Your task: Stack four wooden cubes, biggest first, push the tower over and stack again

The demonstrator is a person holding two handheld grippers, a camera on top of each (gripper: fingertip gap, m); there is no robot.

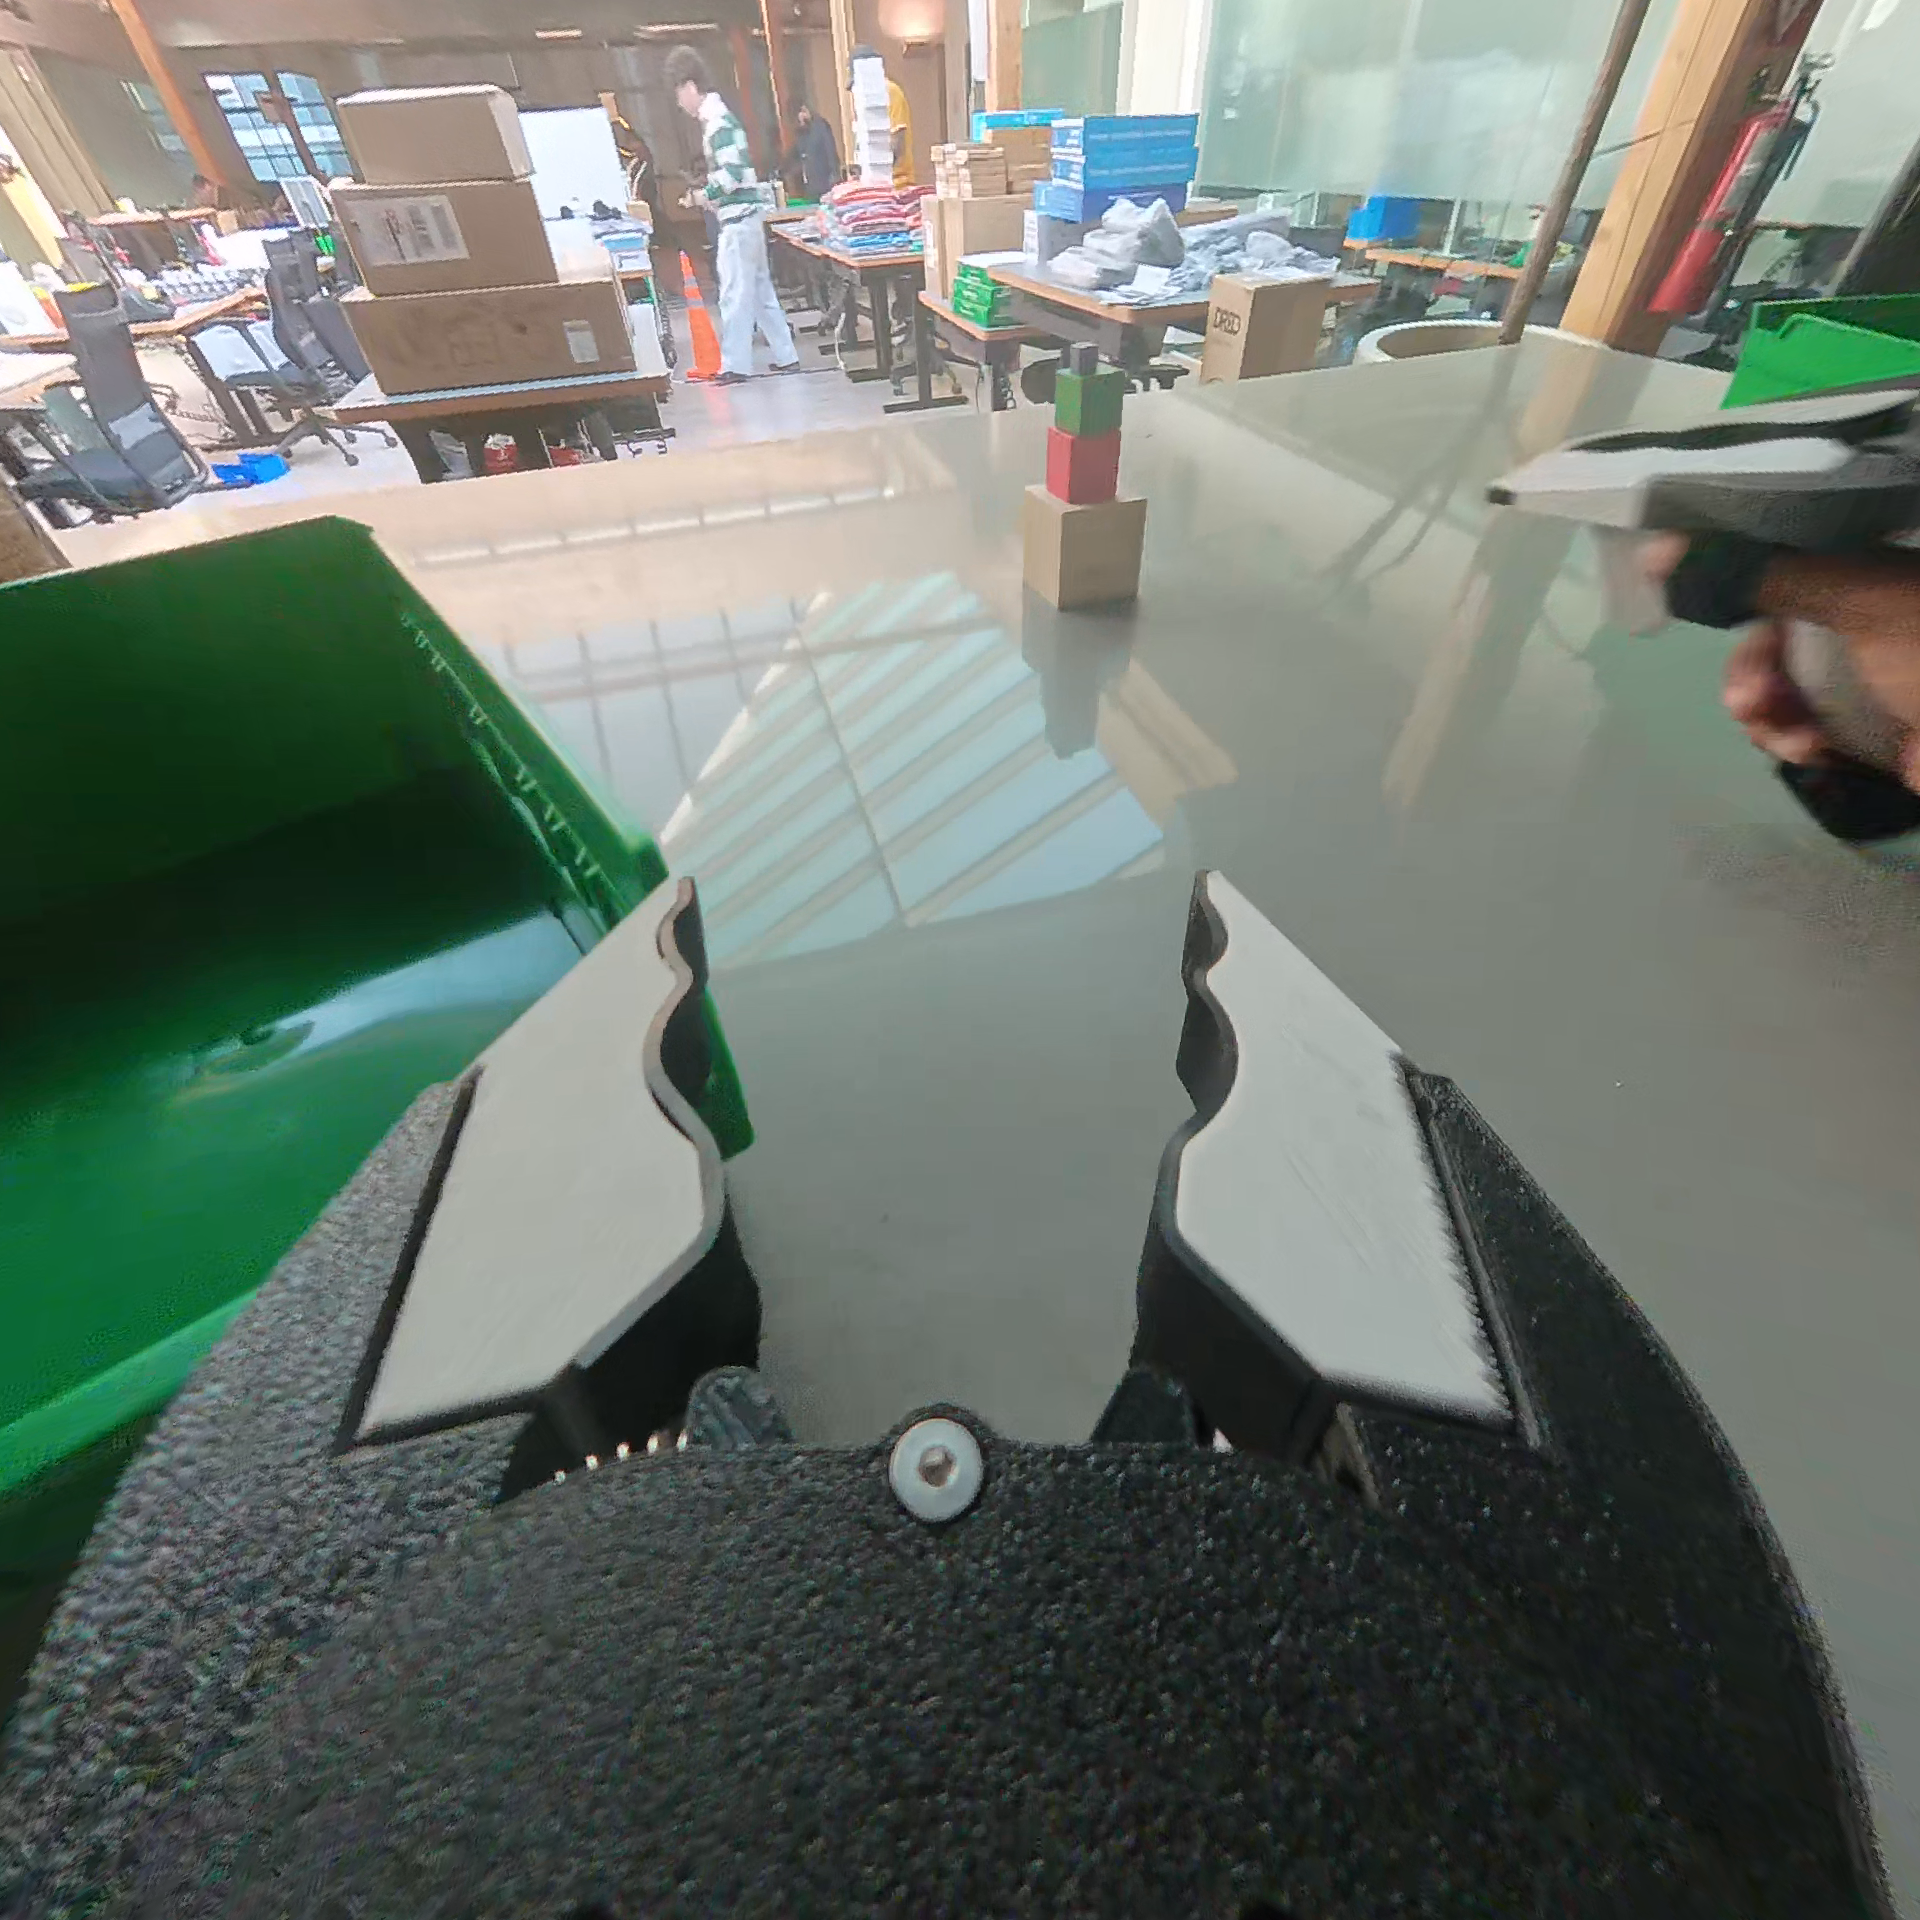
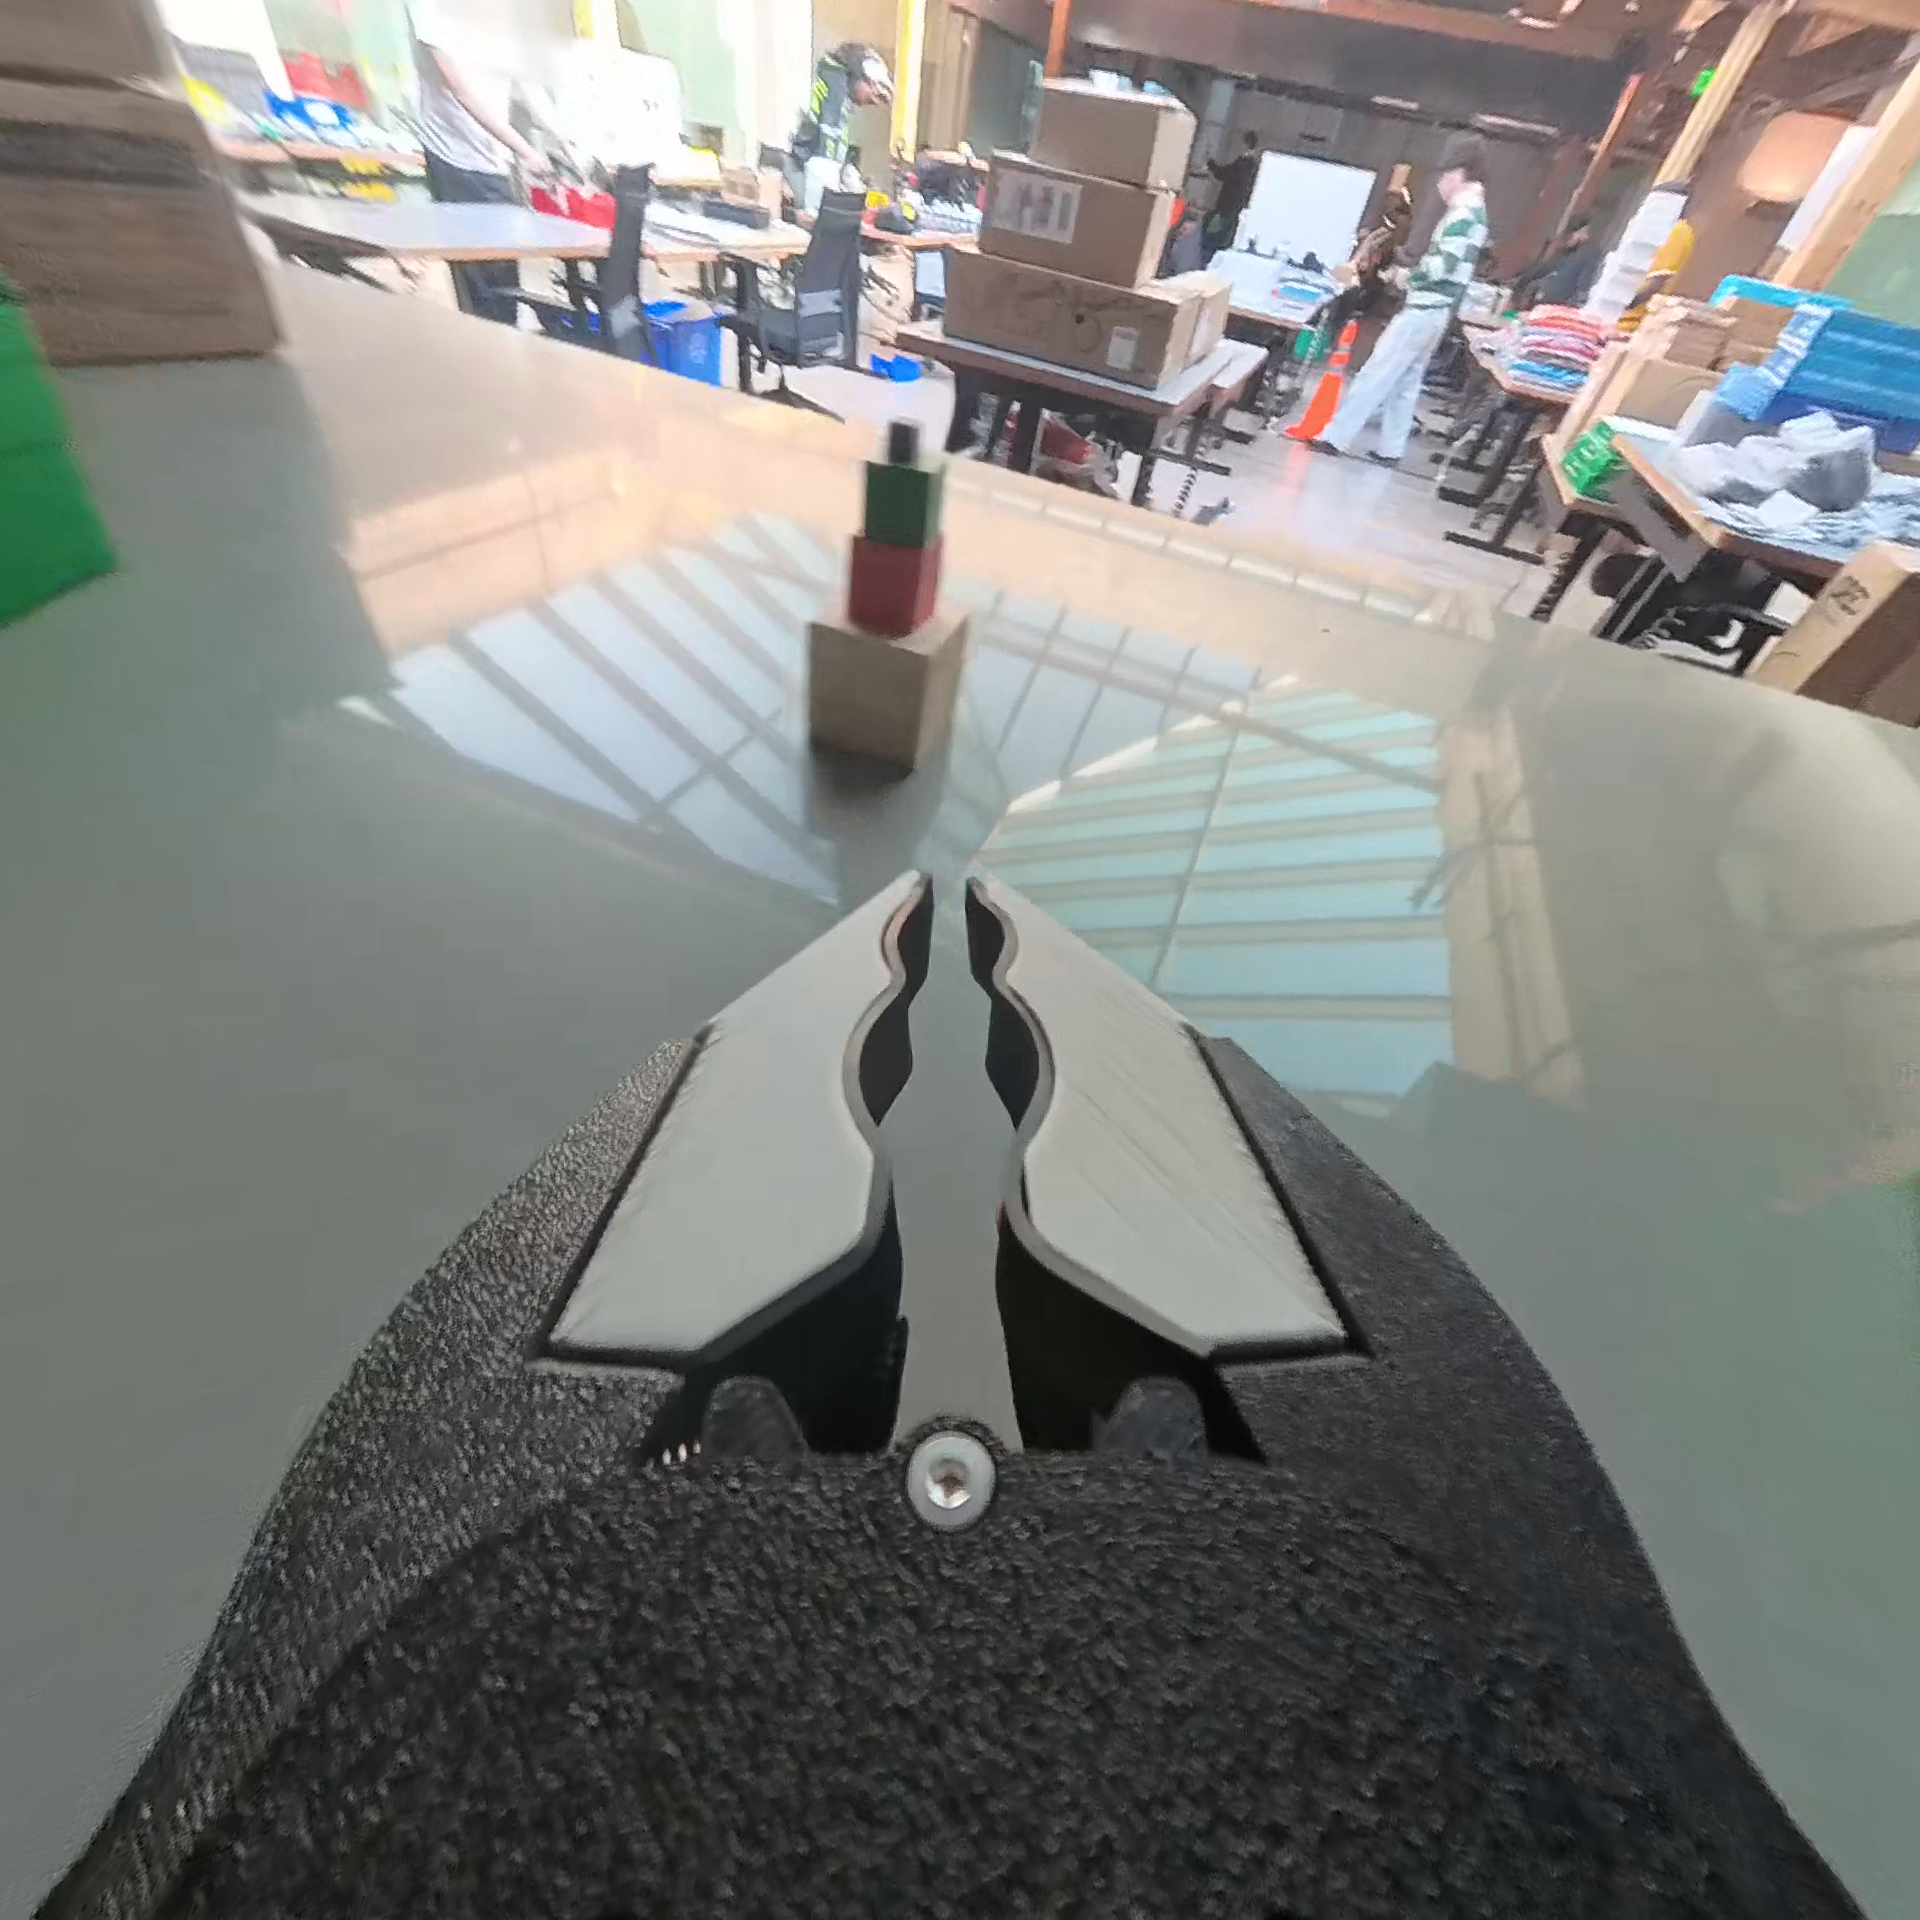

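Left wrist view: the left gripper [image 1: 945,935] has its two fingers spread wide apart. Nothing is between them, only bare table [image 1: 1351,883]. It sits low over the table and points at a little tower. The tower is well ahead of it and stands straight. At the bottom is a wood block [image 1: 1081,545]. On that is a red block [image 1: 1081,462], then a green block [image 1: 1088,400], then a small dark block [image 1: 1084,358] on top. A green bin [image 1: 260,831] is nearer than the tower and off to its left, right beside the left finger. I cannot tell if they touch. The right gripper [image 1: 1538,490] comes in from the right of the tower, lying flat above the table and well apart from the blocks. A hand [image 1: 1818,707] holds it from below. A second green bin [image 1: 1829,343] is behind it.

Right wrist view: the right gripper [image 2: 948,894] has its fingers almost together, with only a thin gap. It grips nothing. It points straight at the tower, which is ahead and apart from it. The wood block [image 2: 888,686], red block [image 2: 894,587], green block [image 2: 902,504] and dark block [image 2: 902,442] are a bit blurry here. Far to the tower's left is a green edge [image 2: 42,468], and behind that a brown box [image 2: 125,208].
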